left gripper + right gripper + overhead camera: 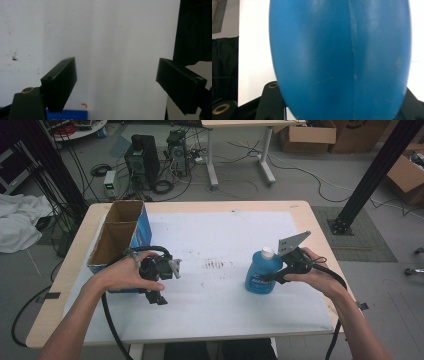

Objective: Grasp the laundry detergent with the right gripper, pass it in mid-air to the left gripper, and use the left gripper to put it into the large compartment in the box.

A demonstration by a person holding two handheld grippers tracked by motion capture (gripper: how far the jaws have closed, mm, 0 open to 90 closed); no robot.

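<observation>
Landmark: the white sheet [210,270] covering the table top [70,275]

Off the sheet's left edge, partly overlapping it: a blue cardboard box [122,235], open at the top, two compartments, brown inside

Just right of the box, over the sheet's left part: left gripper [159,299], held in the person's left hand [125,272], pointing down toward the near edge. Its cable [111,330] trails off the near side of the table. In the left gripper view the two black jaws stand wide apart over bare white sheet, nothing between them; a strip of blue box with white lettering [66,115] shows at the bottom edge

Middle of the sheet: a patch of small dark smudges [215,265]

Right part of the sheet: blue bottle [263,271], upright, white cap [268,252], white lettering on its lower body, its base on the sheet or very close to it

Right gripper [267,277] comes in from the bottle's right side, held in the right hand [312,270], grey three-cornered plate [292,242] raised above it. Jaws closed in on the bottle's body, one on each flank; in the right gripper view the blue bottle [339,60] bulges between the jaw bases, seam running top to bottom. Grip is on the bottle's middle to lower body

Beyond the sheet's far edge: floor with computer towers [142,160] and loose cables
</observation>
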